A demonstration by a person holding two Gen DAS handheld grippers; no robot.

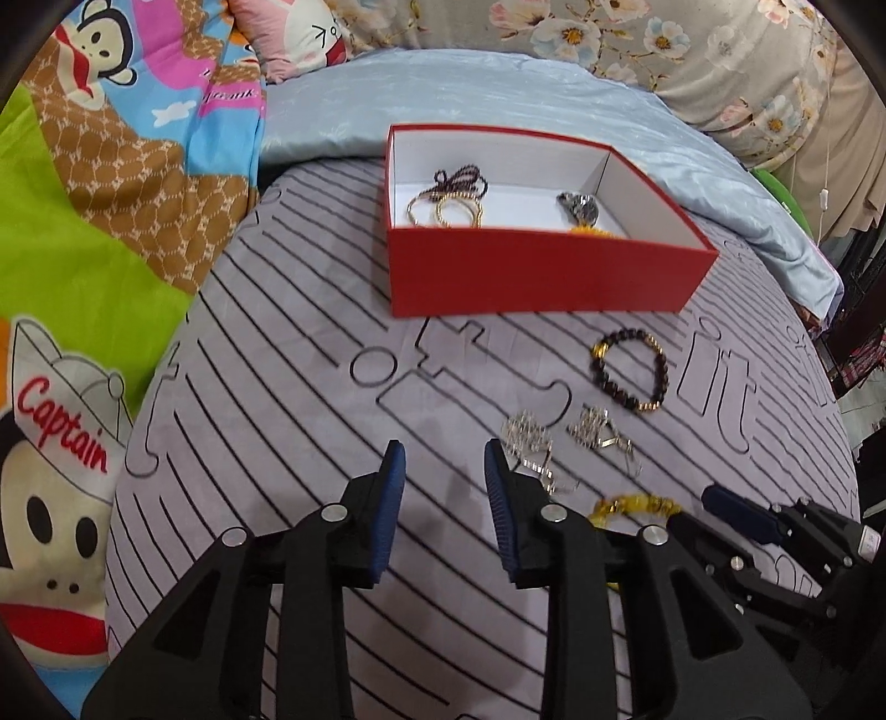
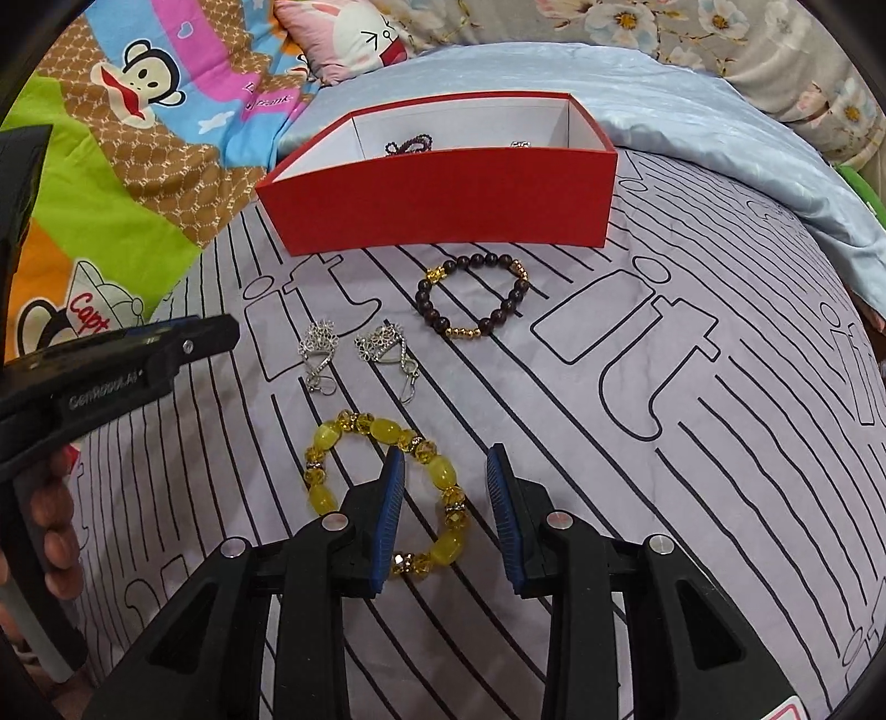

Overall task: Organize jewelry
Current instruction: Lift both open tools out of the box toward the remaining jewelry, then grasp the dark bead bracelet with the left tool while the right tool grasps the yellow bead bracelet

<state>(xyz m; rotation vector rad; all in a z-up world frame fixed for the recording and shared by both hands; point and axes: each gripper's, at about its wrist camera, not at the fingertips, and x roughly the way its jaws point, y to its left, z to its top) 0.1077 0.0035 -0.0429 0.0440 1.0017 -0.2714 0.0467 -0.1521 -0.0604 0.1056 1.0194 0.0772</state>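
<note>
A red box (image 1: 531, 277) with a white inside stands on the striped grey cloth; it holds gold bangles with a dark bead strand (image 1: 448, 202) and a silver-dark piece (image 1: 578, 205). On the cloth lie a dark bead bracelet (image 1: 631, 368), two silver earrings (image 1: 526, 437) (image 1: 595, 429) and a yellow bead bracelet (image 2: 382, 487). My left gripper (image 1: 446, 476) is open and empty, just left of the earrings. My right gripper (image 2: 446, 476) is open, over the yellow bracelet's right side. The box (image 2: 443, 216), dark bracelet (image 2: 473, 299) and earrings (image 2: 318, 349) (image 2: 387, 346) also show in the right wrist view.
A cartoon monkey blanket (image 1: 83, 249) lies to the left. A pale blue sheet (image 1: 498, 94) and floral pillows (image 1: 692, 50) lie behind the box. The left gripper shows at the right wrist view's left edge (image 2: 111, 360).
</note>
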